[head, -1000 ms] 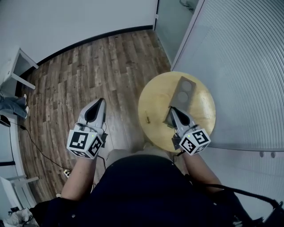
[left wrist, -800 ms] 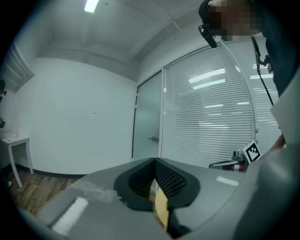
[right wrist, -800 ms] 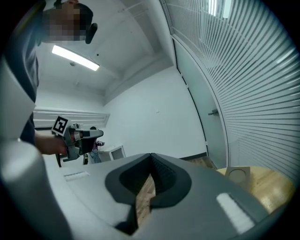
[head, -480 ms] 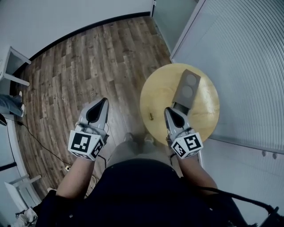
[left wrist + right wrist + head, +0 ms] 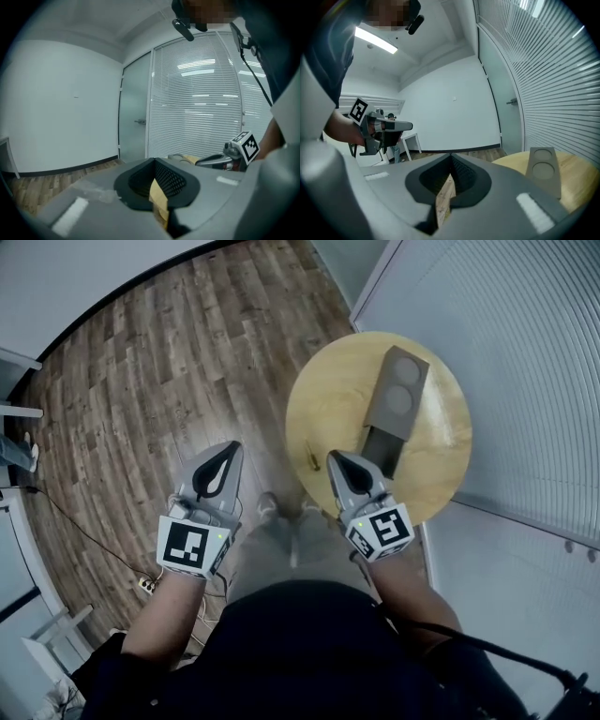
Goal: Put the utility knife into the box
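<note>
We hold left gripper [image 5: 229,448] off round table [image 5: 328,395], left of it, over wood floor [image 5: 141,381]; jaws pressed together, empty. Right gripper [image 5: 337,458] above table's near edge; jaws pressed together, empty. Grey box [image 5: 398,395] on table's middle. Small yellowish item [image 5: 312,458] at table's left edge (too small to call utility knife).

Cannot name the tiny brownish item [image 5: 312,457] near the left rim of the round pale wooden surface [image 5: 328,395]: too small. From the left gripper view, catches only a sliver of the long grey box [image 5: 177,157] above the left tool [image 5: 155,185]. Crops a bystander's blue-trousered leg [image 5: 13,452] at the head view's left edge.
</note>
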Available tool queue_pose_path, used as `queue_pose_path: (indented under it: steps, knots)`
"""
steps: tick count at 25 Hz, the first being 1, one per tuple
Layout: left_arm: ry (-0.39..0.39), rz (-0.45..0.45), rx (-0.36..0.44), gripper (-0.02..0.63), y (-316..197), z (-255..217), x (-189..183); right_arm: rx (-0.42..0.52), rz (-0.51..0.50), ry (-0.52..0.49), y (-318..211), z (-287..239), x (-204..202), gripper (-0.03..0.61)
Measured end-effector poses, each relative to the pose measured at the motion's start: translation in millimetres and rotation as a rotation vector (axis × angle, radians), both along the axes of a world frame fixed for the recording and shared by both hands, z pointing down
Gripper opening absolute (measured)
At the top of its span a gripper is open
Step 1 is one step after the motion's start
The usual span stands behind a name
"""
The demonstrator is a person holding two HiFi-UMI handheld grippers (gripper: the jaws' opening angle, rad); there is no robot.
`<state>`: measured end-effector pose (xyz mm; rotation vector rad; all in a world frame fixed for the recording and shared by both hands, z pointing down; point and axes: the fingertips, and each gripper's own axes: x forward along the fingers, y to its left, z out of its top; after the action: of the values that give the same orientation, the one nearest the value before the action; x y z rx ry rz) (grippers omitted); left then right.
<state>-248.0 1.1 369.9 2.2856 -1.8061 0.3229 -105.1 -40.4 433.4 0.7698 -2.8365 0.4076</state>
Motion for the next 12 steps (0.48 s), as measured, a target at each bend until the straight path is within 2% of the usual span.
queue_pose_path:
  steps: [3,12]
  knots:
    - [-0.018,0.013,-0.012,0.003,-10.3,16.0,5.2,-0.023,0.013,0.032,-3.0,24.3,2.2,0.006]
    - [0.0,0.011,-0.049,0.003,-28.2,77.9,13.2,-0.087,0.049,0.136,-8.6,114.4,2.8,0.006]
